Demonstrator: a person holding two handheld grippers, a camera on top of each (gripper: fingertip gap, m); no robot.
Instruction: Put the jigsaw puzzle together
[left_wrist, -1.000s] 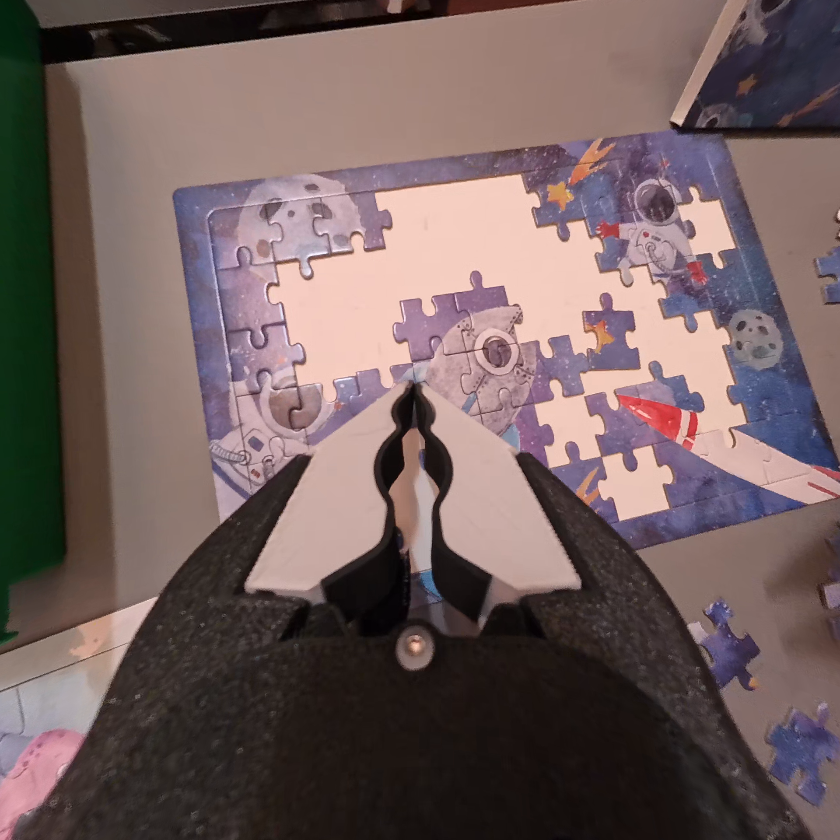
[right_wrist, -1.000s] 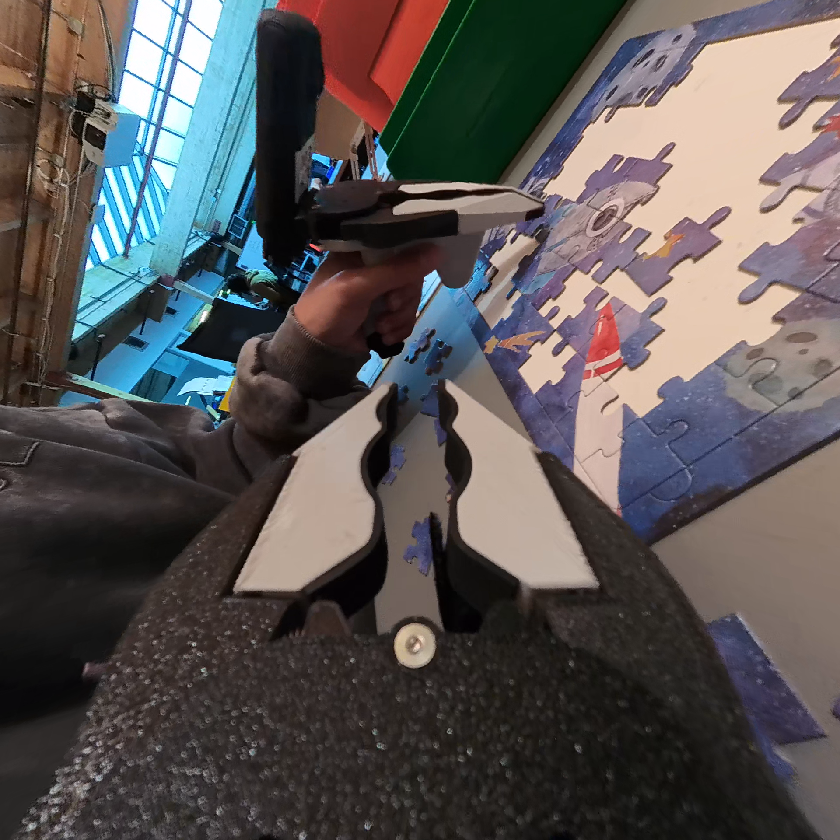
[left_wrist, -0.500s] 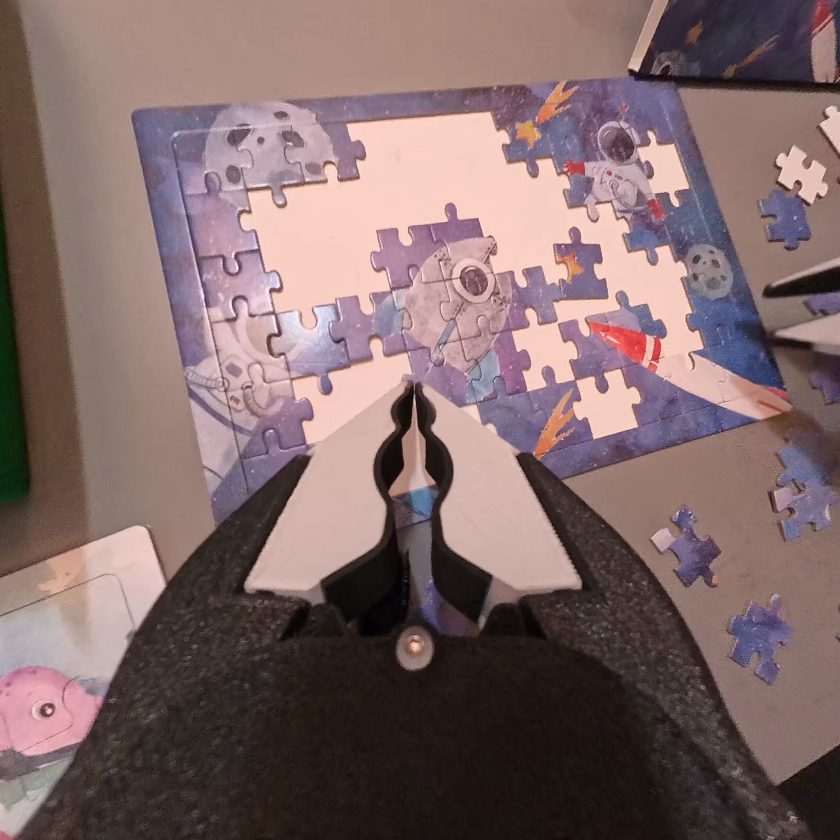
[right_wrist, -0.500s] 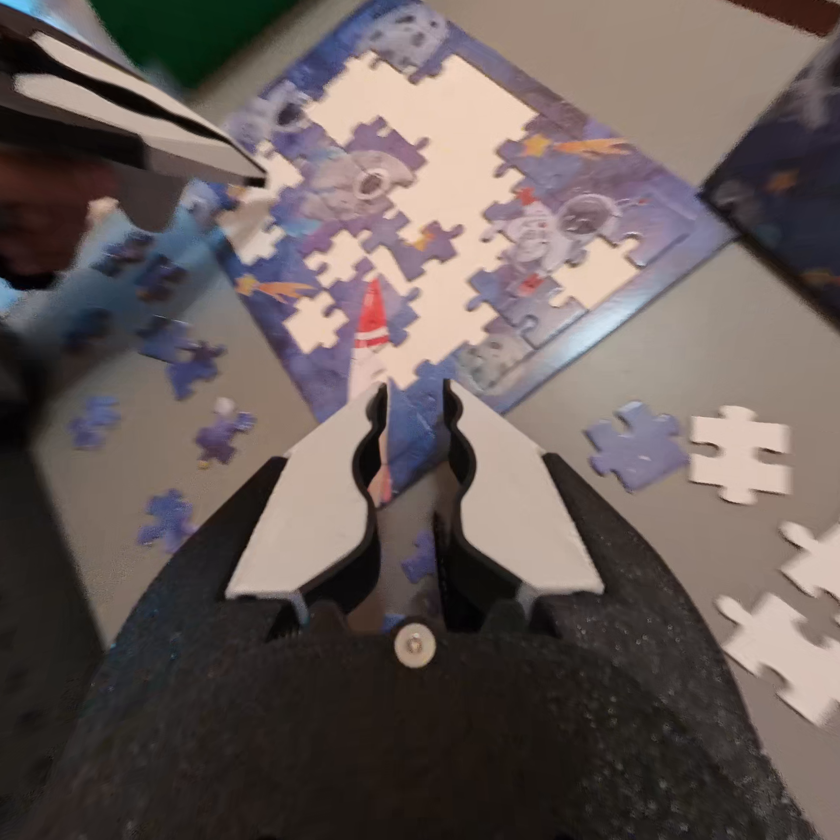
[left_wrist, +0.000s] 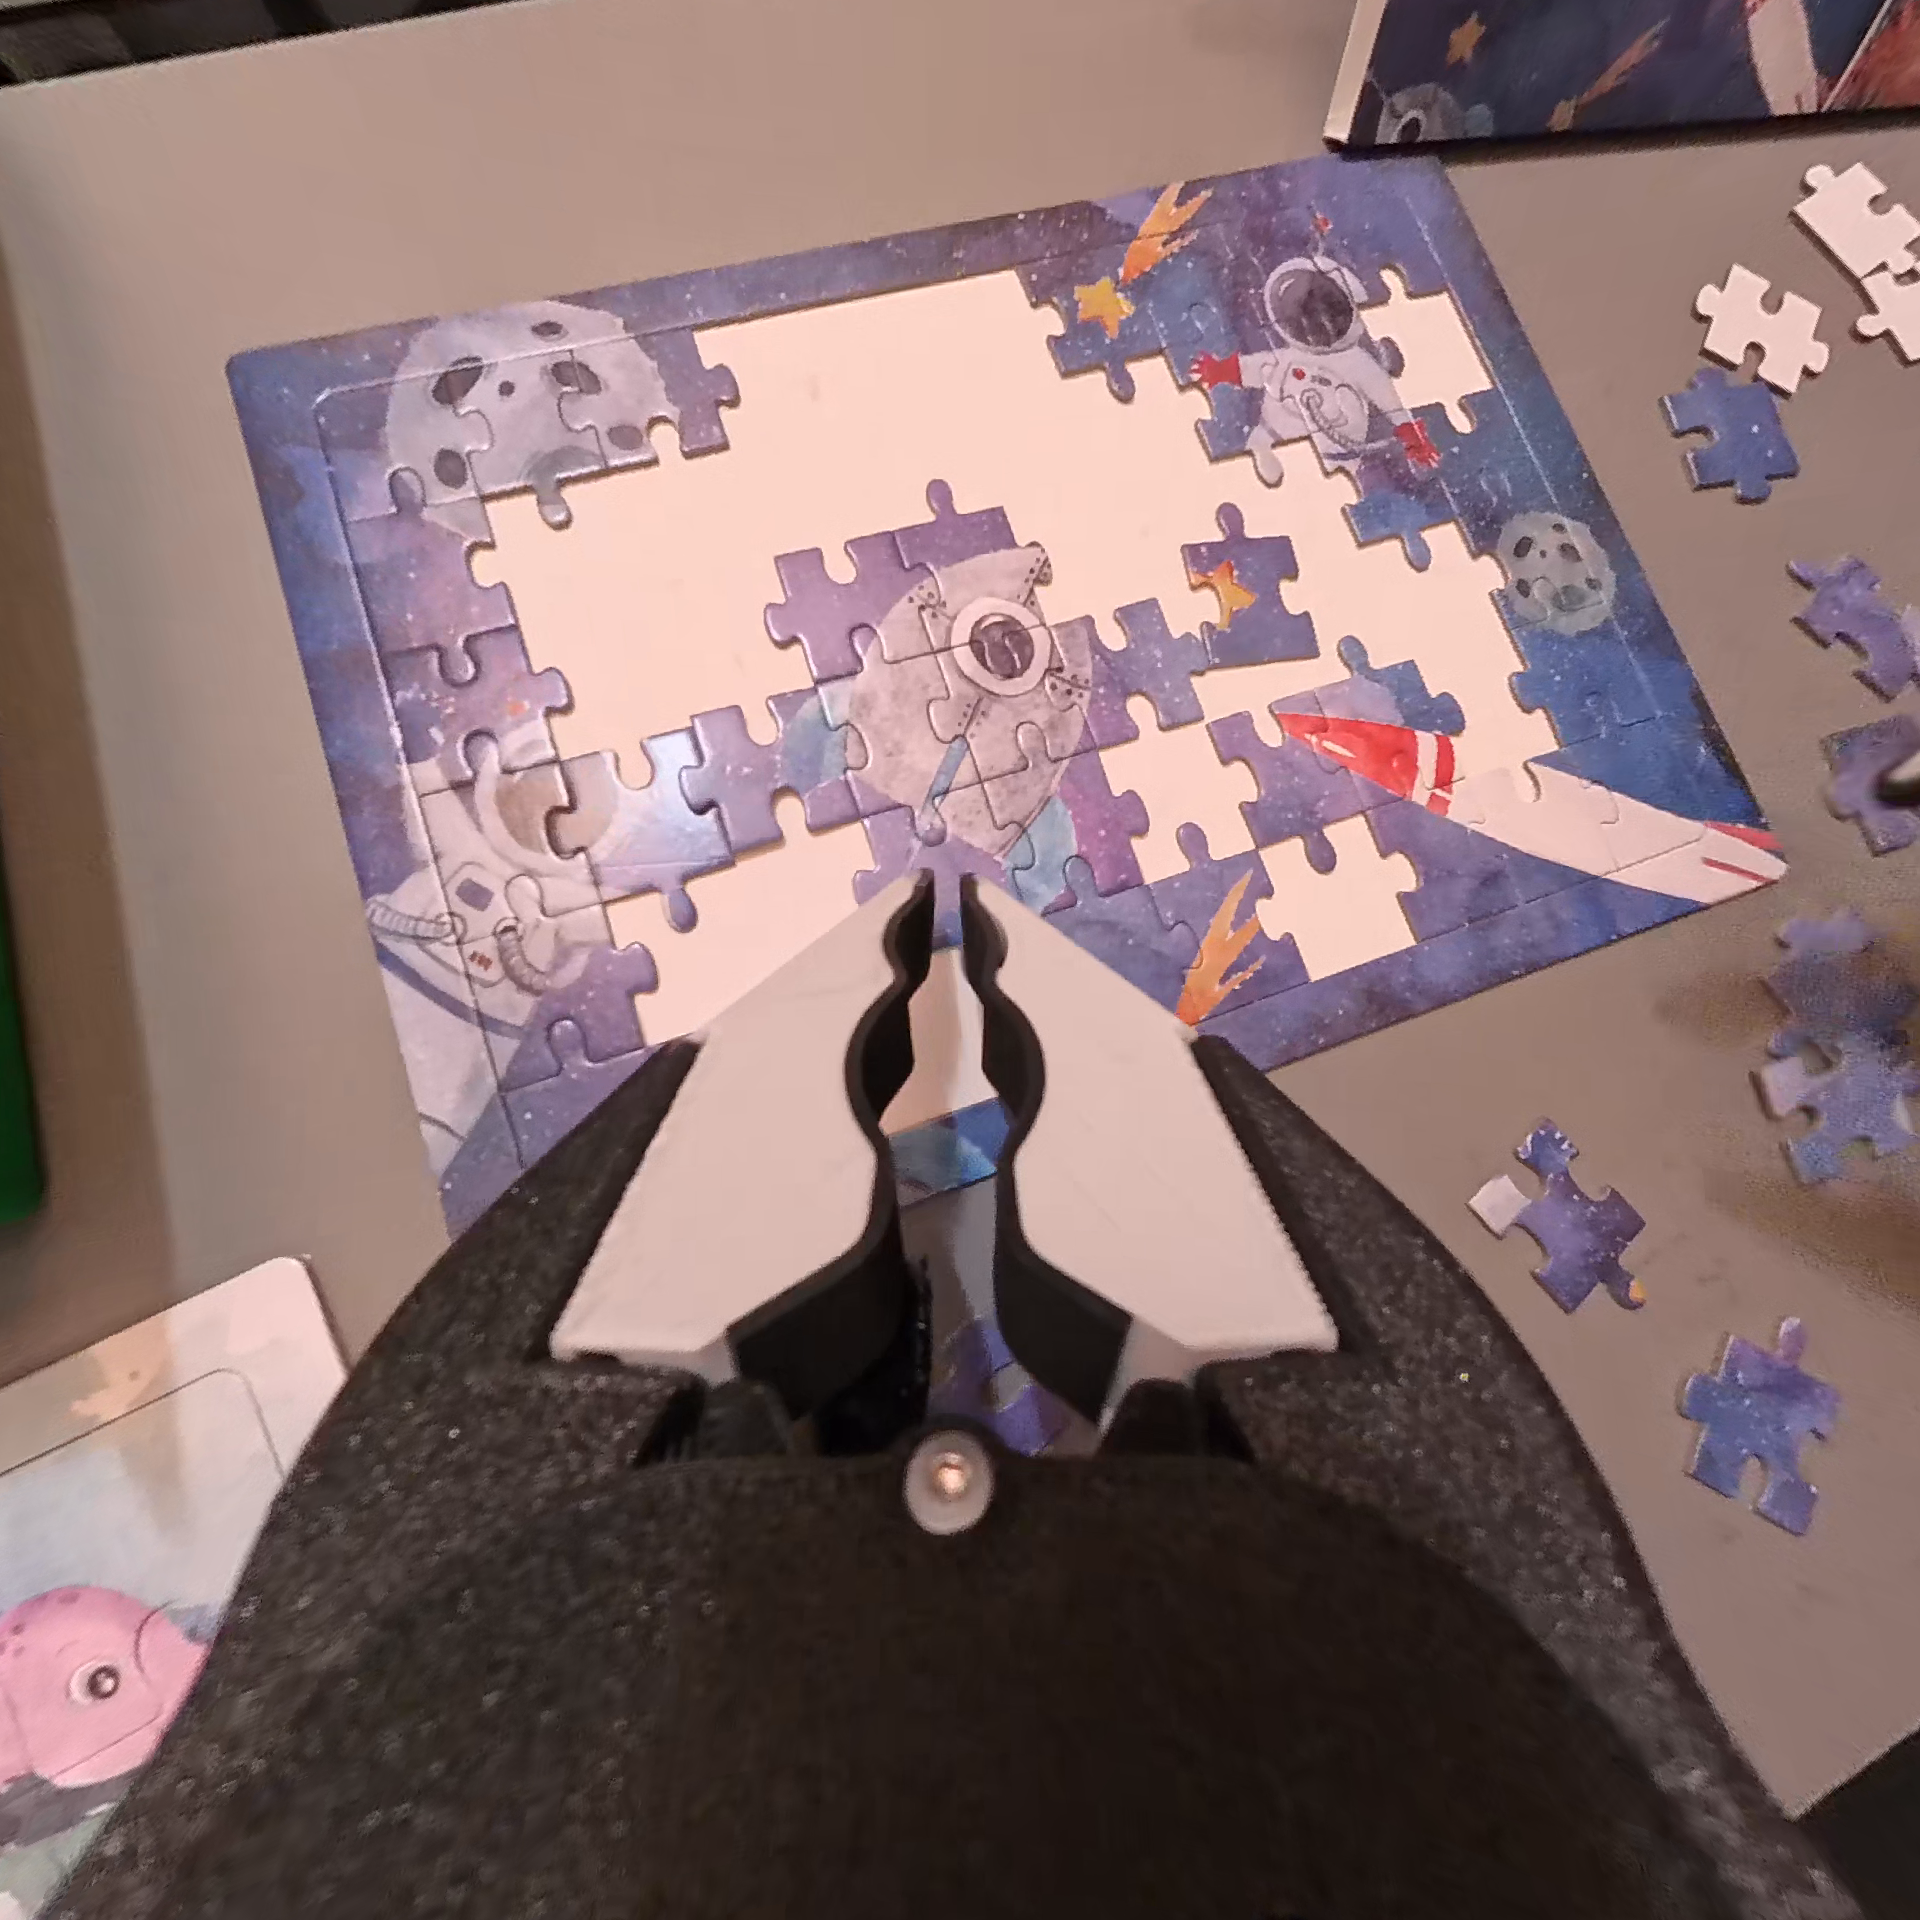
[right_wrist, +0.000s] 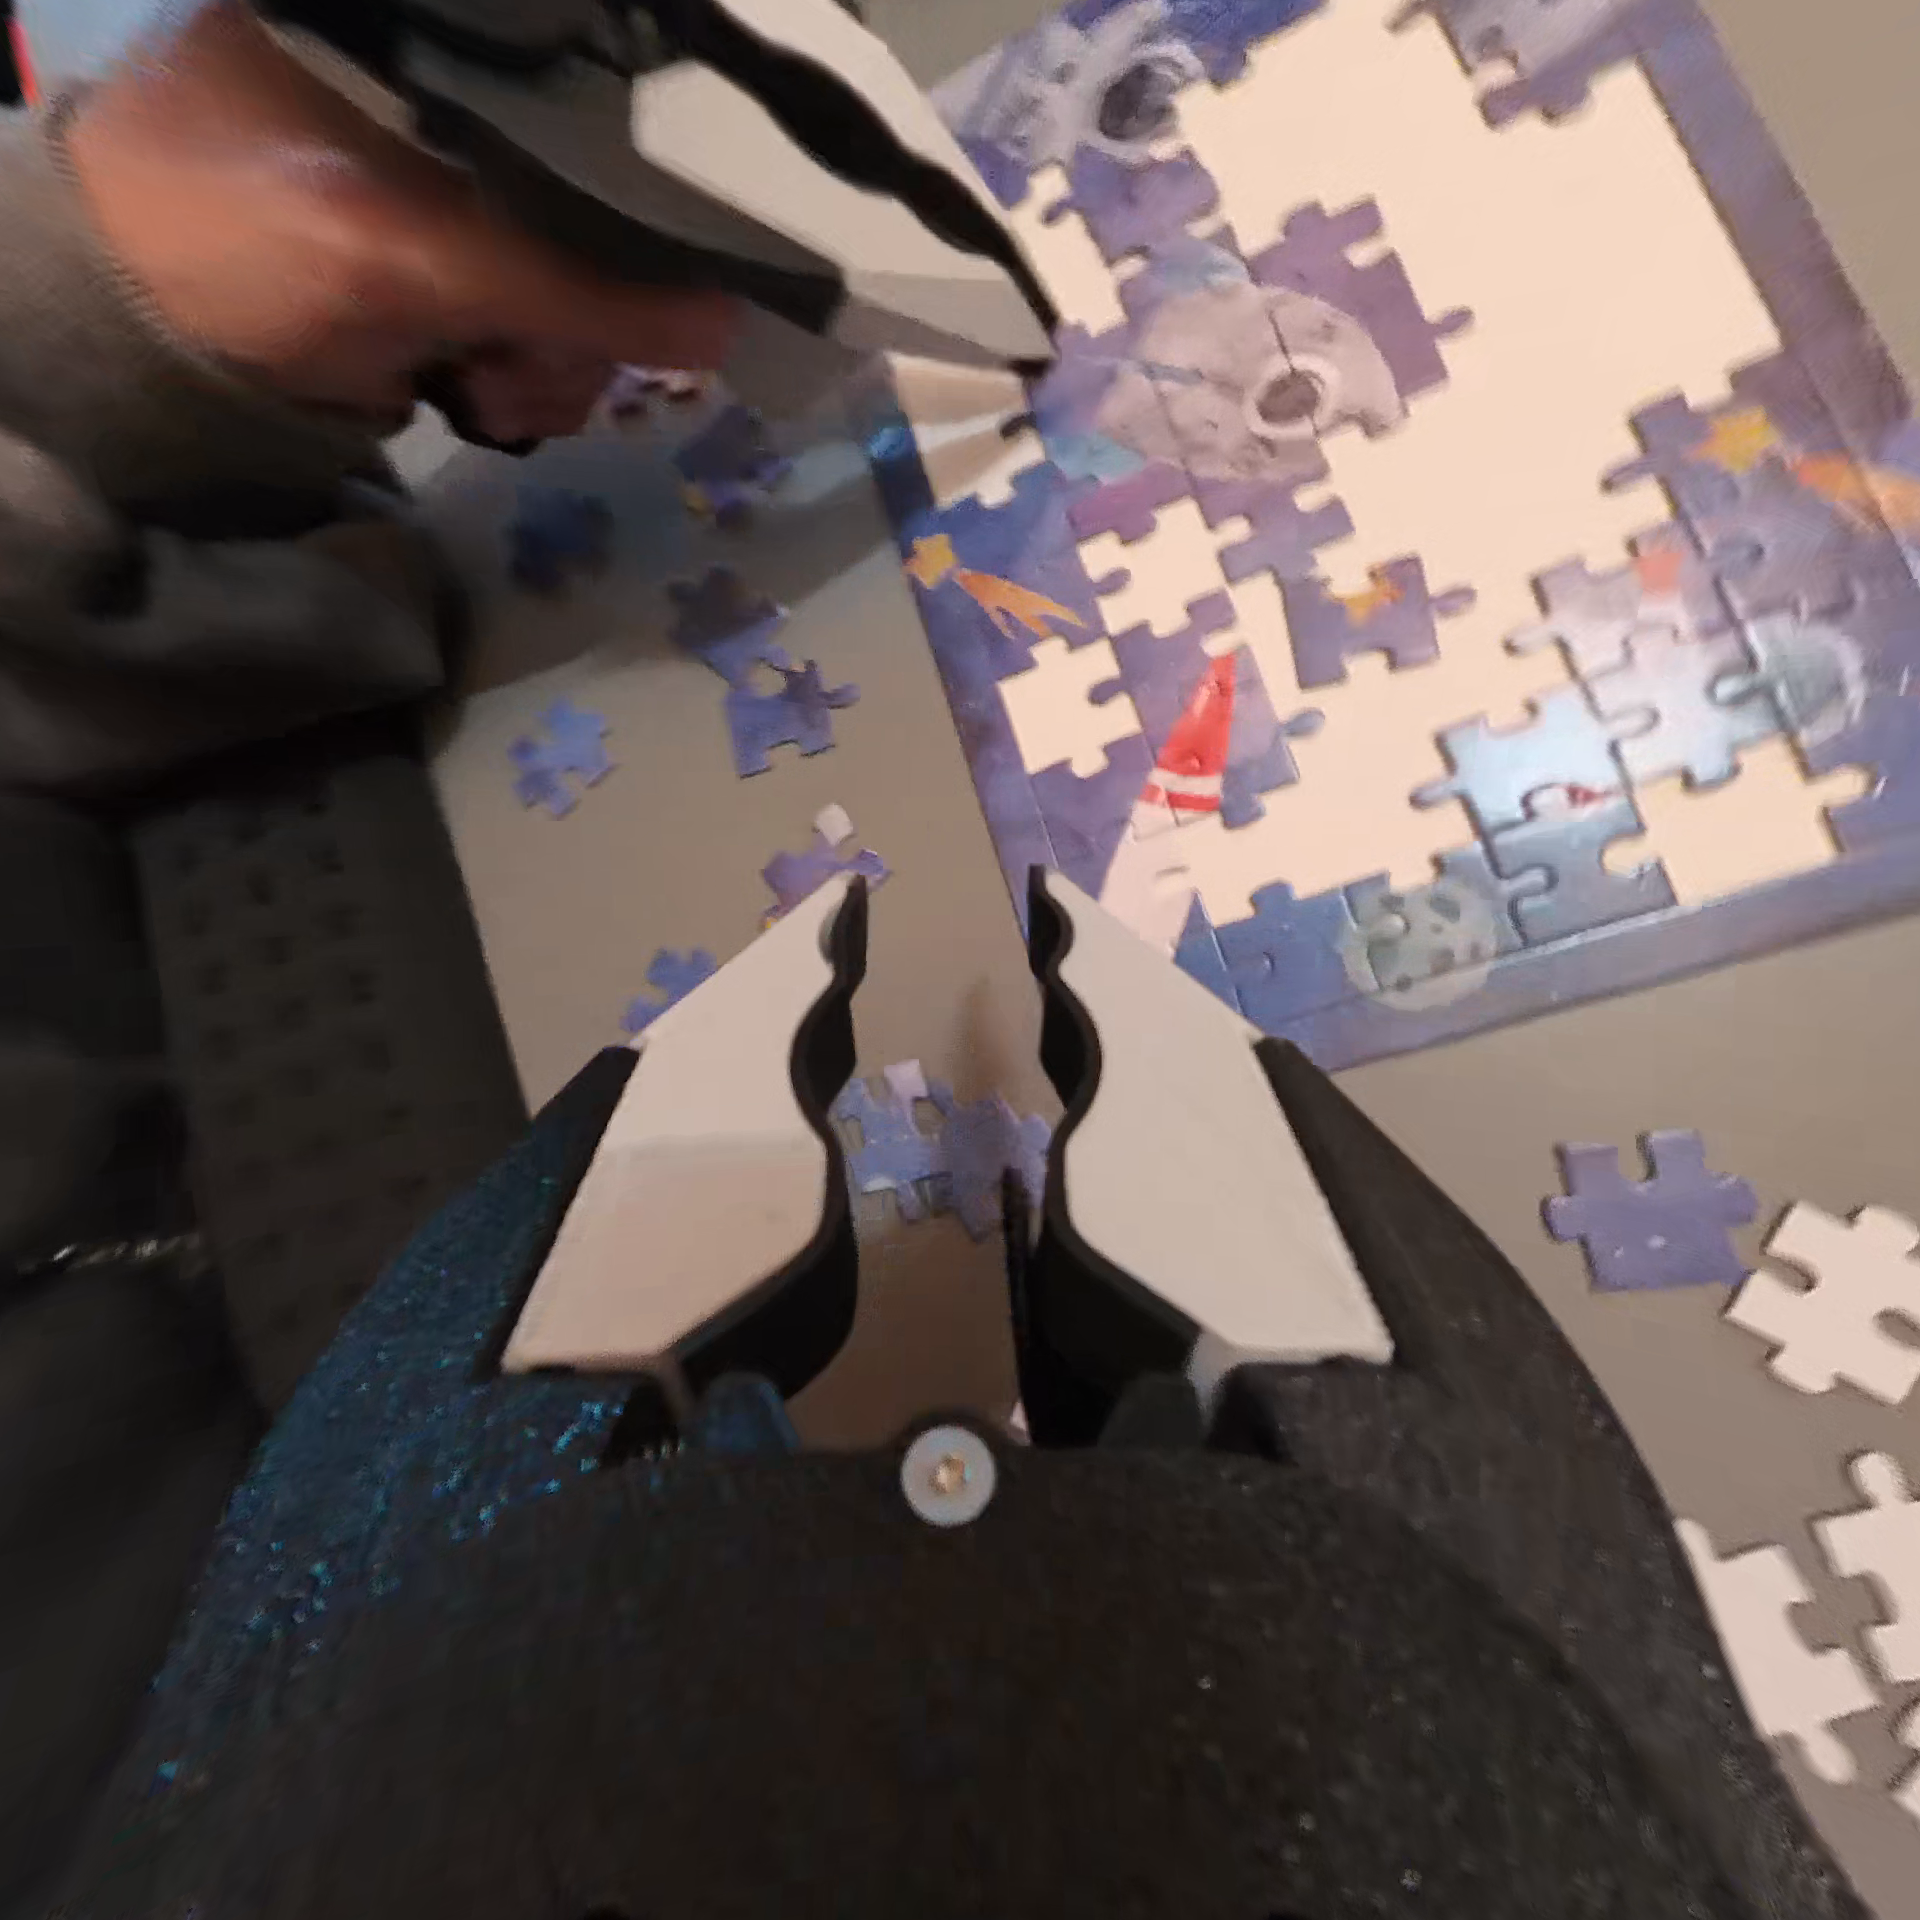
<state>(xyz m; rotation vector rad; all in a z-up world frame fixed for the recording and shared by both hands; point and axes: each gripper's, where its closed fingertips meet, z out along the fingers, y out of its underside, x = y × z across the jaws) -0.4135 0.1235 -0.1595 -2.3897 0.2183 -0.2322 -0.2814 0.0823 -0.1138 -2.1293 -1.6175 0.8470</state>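
Note:
The space jigsaw (left_wrist: 883, 416) lies flat in its blue frame, partly filled, with large bare white gaps at the top middle and smaller ones lower down. It also shows in the right wrist view (right_wrist: 1455, 260). My left gripper (left_wrist: 945, 883) hovers over the puzzle's near edge, tips almost touching, with nothing in it. It shows in the right wrist view (right_wrist: 1039, 358) too. My right gripper (right_wrist: 945, 894) is open and empty, above loose blue pieces (right_wrist: 935, 1153) on the grey table beside the puzzle.
More loose pieces lie right of the puzzle, blue (left_wrist: 1574, 1216) and face-down white (left_wrist: 1761, 327). A puzzle box (left_wrist: 1621, 62) sits at the top right. Another puzzle with a pink creature (left_wrist: 104, 1662) is at the lower left. A person's hand (right_wrist: 312, 260) holds the left gripper.
My left gripper has drawn back toward the puzzle's near edge. My right gripper has swung down over the loose pieces and its jaws have spread wider.

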